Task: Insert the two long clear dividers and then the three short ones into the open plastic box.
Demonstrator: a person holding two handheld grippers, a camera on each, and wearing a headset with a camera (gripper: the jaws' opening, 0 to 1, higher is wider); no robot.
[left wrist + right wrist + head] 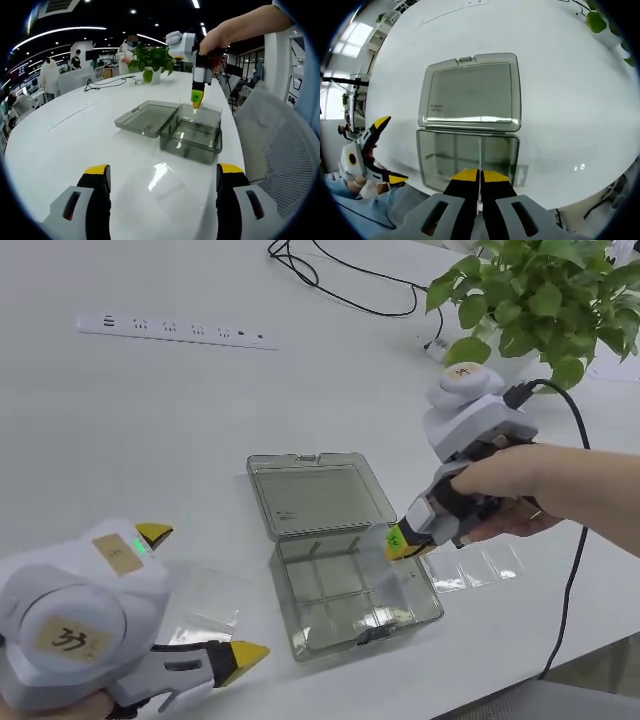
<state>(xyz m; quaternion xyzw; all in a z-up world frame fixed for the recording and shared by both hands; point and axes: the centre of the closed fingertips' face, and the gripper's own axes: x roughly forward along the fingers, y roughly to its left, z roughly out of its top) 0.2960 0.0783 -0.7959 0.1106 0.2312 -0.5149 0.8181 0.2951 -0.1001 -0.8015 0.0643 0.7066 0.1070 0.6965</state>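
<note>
Shiny plastics, matt desk
The box (360,635) is smoky, see-through glossy plastic; the clear divider (480,152) and loose clear sheets (480,568) look thin and glassy; the white desk (150,420) is smooth, matt.

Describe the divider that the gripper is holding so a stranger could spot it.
On the white table, find the open plastic box near the front edge. Over its tray, the right gripper pinches one clear divider upright; the other clear pieces lie flat on the table.
</note>
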